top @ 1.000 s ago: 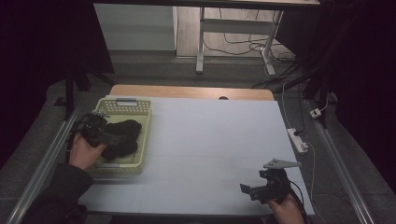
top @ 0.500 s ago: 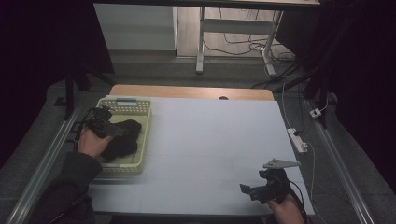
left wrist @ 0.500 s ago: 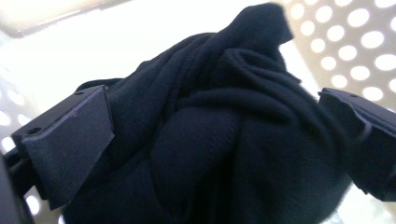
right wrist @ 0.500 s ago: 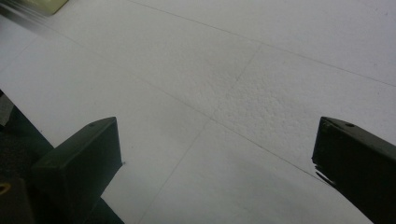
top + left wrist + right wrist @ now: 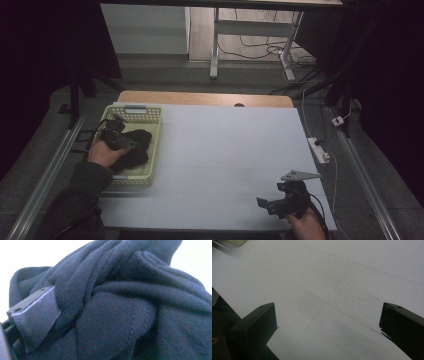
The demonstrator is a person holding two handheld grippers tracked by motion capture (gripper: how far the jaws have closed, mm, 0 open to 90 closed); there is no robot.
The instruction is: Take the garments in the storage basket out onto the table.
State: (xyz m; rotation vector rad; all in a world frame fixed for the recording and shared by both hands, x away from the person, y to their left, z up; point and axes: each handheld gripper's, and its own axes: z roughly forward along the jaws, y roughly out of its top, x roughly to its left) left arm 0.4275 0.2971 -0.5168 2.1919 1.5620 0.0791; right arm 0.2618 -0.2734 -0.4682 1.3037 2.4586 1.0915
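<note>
Jaws of the left gripper (image 5: pixel 121 141) are buried in a dark cloth (image 5: pixel 130 305): in the left gripper view one black jaw presses into the folds at the lower left while the other is hidden under the fabric, so whether they are clamped on it I cannot tell. That cloth lies bunched in a pale yellow basket (image 5: pixel 150 120) at the left side of the white table (image 5: pixel 230 150), with the left hand (image 5: pixel 104 154) over the basket's near half. Well apart, at the table's near right corner, the right gripper (image 5: pixel 270 204) hovers low with its jaws spread wide and nothing but bare tabletop between them, the grey three-cornered plate on top.
</note>
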